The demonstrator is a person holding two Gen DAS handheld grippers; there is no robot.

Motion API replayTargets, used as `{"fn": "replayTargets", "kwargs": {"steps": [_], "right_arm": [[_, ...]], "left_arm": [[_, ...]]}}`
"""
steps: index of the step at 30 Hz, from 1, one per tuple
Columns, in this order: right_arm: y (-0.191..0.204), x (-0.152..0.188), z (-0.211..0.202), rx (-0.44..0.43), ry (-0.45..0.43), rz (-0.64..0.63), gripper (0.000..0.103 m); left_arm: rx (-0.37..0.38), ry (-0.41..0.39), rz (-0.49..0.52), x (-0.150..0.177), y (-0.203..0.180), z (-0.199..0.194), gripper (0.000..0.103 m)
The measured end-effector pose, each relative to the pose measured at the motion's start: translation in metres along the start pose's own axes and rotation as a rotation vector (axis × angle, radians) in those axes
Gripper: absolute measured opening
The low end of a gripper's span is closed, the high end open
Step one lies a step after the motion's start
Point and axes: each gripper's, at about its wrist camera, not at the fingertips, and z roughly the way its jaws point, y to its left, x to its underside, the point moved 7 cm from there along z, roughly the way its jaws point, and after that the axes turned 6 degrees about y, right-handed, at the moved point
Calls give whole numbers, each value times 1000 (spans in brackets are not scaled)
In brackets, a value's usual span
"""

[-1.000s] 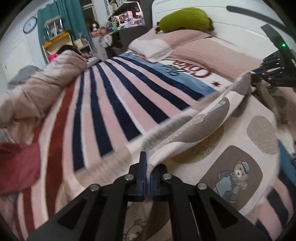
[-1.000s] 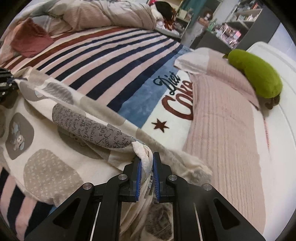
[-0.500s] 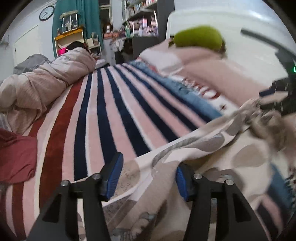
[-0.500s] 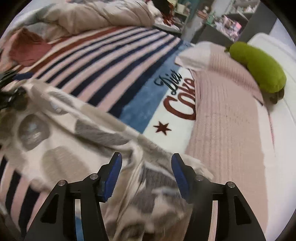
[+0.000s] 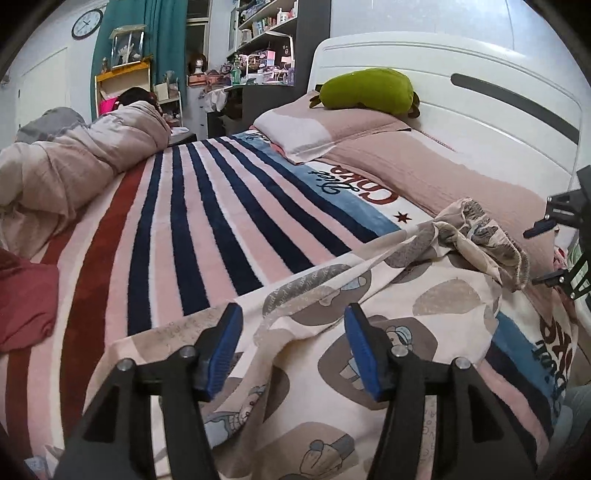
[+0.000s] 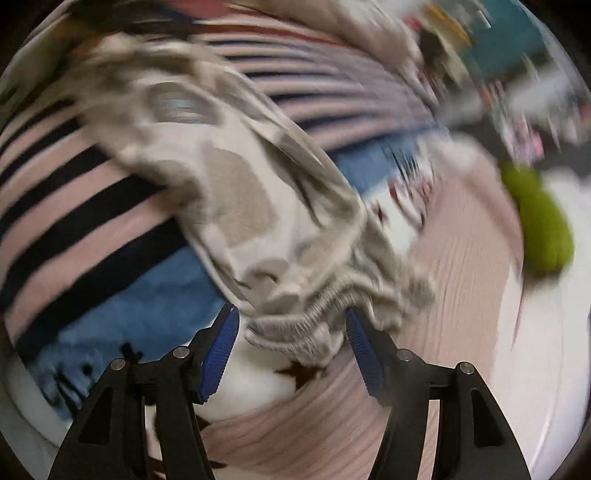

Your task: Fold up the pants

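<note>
Both tongs opening, gripping nothing: left tongs (image 5: pixel 293 347) over pants (image 5: pixel 388 314) on striped blanket (image 5: pixel 192 221); right tongs (image 6: pixel 293 339) straddle waistband (view blurred).

A striped blanket (image 5: pixel 192 236) covers the bed. A green plush toy (image 5: pixel 365 92) lies on the pink pillow (image 5: pixel 332 127) at one o'clock. A round clock (image 5: pixel 87 23) hangs at eleven o'clock.
</note>
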Motion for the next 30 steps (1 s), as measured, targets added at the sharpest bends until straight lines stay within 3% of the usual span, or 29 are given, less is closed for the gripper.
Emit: {"fn": "replayTargets", "kwargs": {"steps": [8, 16, 19, 21, 23, 27, 30], "right_arm": [[27, -9, 34, -37, 75, -215, 59], [2, 20, 59, 49, 205, -263, 67], [-8, 31, 61, 94, 237, -266, 59], [-16, 34, 62, 134, 243, -267, 34], [-27, 34, 62, 128, 255, -235, 18], [-57, 26, 49, 63, 228, -66, 12], [-90, 11, 36, -29, 156, 142, 11]], "left_arm": [[10, 20, -1, 4, -5, 10, 53], [18, 37, -3, 6, -6, 16, 53], [13, 48, -10, 7, -3, 20, 53], [11, 46, -13, 7, -2, 20, 53], [7, 39, -16, 5, -1, 18, 53], [3, 35, -25, 4, 1, 17, 53], [5, 39, -29, 5, 2, 19, 53]]}}
